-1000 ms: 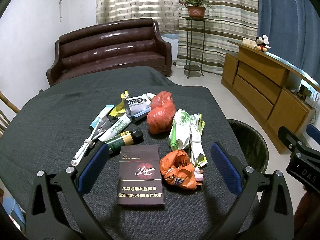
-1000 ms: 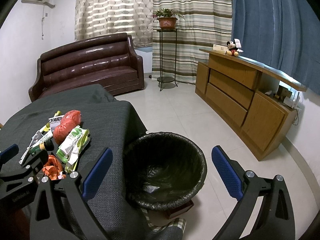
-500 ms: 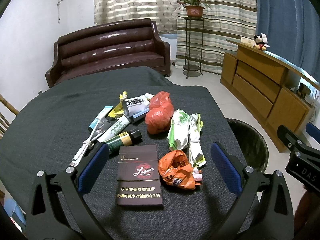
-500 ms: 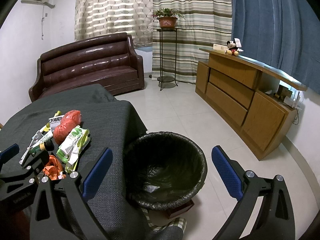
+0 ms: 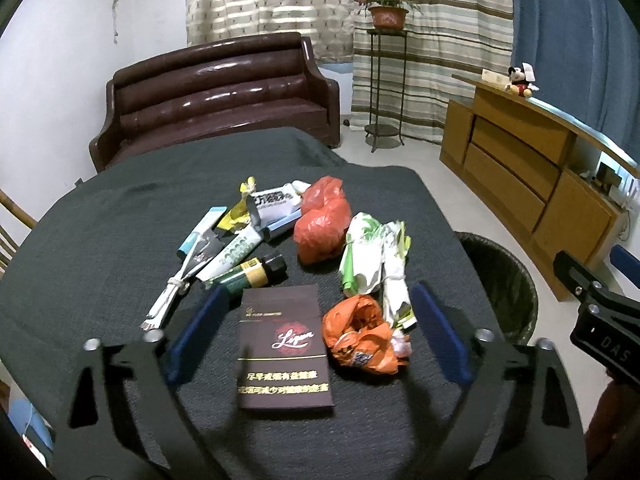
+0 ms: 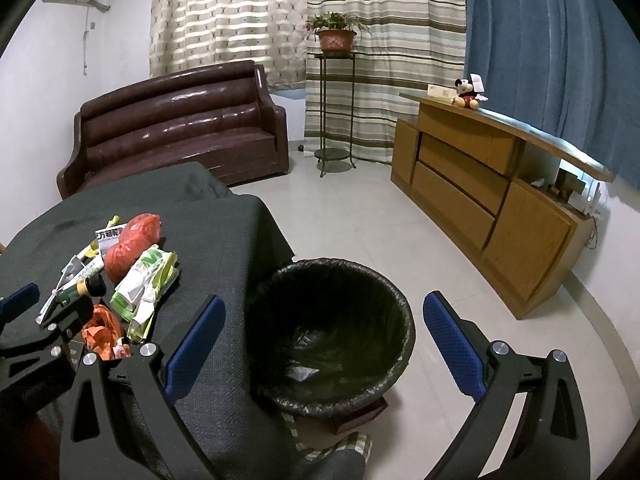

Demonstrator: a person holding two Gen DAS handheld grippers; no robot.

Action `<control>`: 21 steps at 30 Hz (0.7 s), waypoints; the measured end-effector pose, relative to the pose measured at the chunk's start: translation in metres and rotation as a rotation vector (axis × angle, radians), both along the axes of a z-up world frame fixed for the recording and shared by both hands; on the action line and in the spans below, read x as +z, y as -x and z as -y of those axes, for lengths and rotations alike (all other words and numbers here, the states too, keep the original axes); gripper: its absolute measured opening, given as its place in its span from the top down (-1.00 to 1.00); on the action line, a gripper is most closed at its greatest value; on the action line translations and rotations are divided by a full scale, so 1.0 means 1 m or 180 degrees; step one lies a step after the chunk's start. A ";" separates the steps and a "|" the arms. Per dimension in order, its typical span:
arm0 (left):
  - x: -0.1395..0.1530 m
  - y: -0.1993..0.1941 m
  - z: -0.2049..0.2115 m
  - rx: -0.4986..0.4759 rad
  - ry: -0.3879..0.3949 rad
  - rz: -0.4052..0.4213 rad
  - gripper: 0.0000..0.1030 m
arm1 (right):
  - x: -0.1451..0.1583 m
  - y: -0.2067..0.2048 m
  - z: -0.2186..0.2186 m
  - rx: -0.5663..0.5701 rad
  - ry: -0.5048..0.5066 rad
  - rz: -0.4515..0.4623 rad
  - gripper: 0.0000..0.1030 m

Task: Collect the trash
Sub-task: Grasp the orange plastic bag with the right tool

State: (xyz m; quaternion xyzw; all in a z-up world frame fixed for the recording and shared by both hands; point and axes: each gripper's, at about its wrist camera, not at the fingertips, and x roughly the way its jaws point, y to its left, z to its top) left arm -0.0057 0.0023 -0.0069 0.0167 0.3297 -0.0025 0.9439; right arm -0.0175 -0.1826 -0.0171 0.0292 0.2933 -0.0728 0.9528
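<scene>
Black-lined bin (image 6: 332, 336) holds scraps; two orange bags (image 5: 322, 226) at twelve o'clock; my left tool (image 5: 316, 336) and right tool (image 6: 324, 344) gape, empty.

Litter pile (image 5: 304, 256) beside black-lined bin (image 6: 332, 336)

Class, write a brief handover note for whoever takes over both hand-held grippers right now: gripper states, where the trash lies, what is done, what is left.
Left hand-held gripper: open, empty, poised over the dark cigarette box and orange crumpled bag.
Right hand-held gripper: open, empty, above the black-lined bin on the floor beside the table.
Also on the table: red bag, green-white wrappers, green bottle, tubes and packets.
Done: nothing grasped. The bin holds some scraps.
Left: bin every piece.
</scene>
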 end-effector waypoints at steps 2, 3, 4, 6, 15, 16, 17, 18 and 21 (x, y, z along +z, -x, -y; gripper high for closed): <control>0.000 -0.001 -0.004 0.0004 0.0000 -0.0022 -0.68 | -0.005 0.001 0.002 0.0031 -0.0012 -0.0025 -0.86; -0.001 0.001 -0.008 0.0013 0.0002 -0.0024 -0.68 | -0.007 0.002 -0.001 0.0048 -0.0002 -0.0030 -0.84; -0.001 0.001 -0.011 0.0020 -0.0006 -0.0024 -0.68 | -0.009 0.003 -0.004 0.0059 0.0016 -0.0038 -0.81; 0.002 0.001 -0.020 0.0045 -0.0038 -0.0015 -0.68 | -0.011 0.002 -0.007 0.0092 0.0027 -0.0081 -0.17; 0.003 0.001 -0.074 0.0325 -0.0087 -0.0032 -0.68 | -0.020 0.007 -0.027 0.0250 -0.0072 -0.0277 -0.06; 0.002 0.000 -0.082 0.0370 -0.0085 -0.0053 -0.68 | -0.020 0.010 -0.033 0.0285 -0.0091 -0.0288 -0.06; 0.002 -0.003 -0.085 0.0401 -0.0078 -0.0071 -0.68 | -0.019 0.009 -0.037 0.0319 -0.0108 -0.0302 -0.08; 0.001 -0.004 -0.093 0.0443 -0.0061 -0.0091 -0.68 | -0.018 0.011 -0.041 0.0362 -0.0132 -0.0306 -0.12; 0.001 -0.004 -0.110 0.0544 -0.0069 -0.0109 -0.68 | -0.013 0.017 -0.057 0.0514 -0.0190 -0.0290 -0.22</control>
